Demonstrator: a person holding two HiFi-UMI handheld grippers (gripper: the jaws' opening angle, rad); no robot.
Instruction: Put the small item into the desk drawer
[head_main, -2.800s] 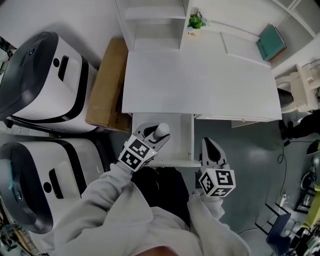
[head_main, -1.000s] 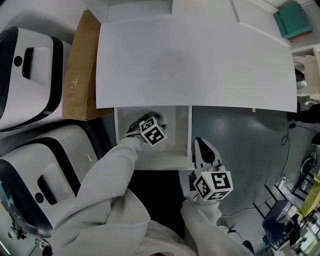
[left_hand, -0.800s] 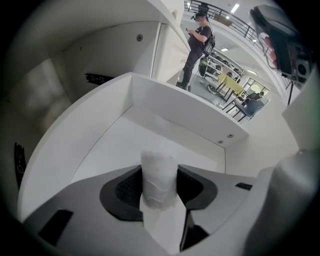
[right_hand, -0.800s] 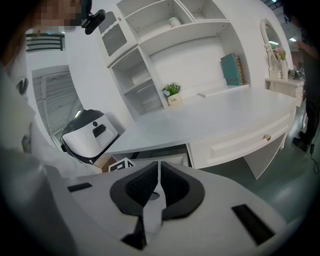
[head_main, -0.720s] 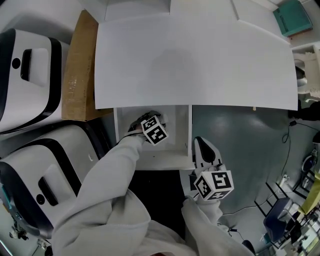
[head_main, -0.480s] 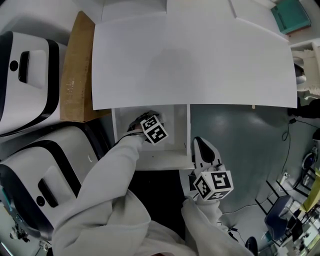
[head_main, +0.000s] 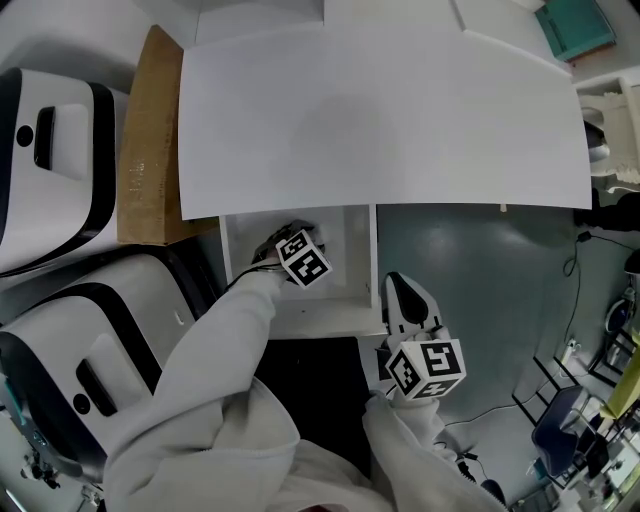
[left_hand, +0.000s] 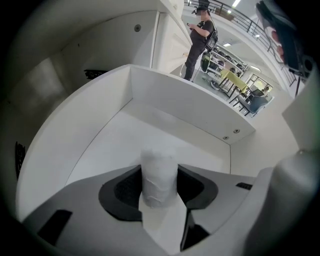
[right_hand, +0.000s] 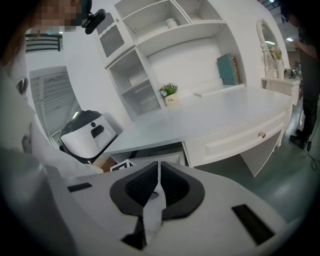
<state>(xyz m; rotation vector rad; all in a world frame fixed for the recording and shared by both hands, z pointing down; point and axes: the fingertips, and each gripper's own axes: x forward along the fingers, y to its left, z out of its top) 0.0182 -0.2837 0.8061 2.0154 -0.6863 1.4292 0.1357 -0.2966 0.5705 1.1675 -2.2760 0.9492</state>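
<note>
The small item (left_hand: 159, 177) is a white wrapped cylinder, upright between the pads of my left gripper (left_hand: 159, 181). Both pads touch its sides while the jaws are opening. That gripper reaches deep into the open white desk drawer (left_hand: 175, 110), low over its floor. In the head view the left gripper (head_main: 285, 245) lies inside the drawer (head_main: 350, 262), its tips half under the desk top (head_main: 380, 120), and the item is hidden. My right gripper (head_main: 403, 292) hangs outside the drawer's right front corner, shut on nothing, pads (right_hand: 150, 185) together.
A flat cardboard box (head_main: 150, 140) leans left of the desk. Two white and black machines (head_main: 50, 110) (head_main: 90, 370) stand further left. A second, closed drawer with a knob (right_hand: 240, 142) sits to the right. A person (left_hand: 199, 30) stands far off.
My left gripper has carried the item from above the drawer's front down into the drawer. Over the last second it has barely moved. The right gripper has stayed put.
</note>
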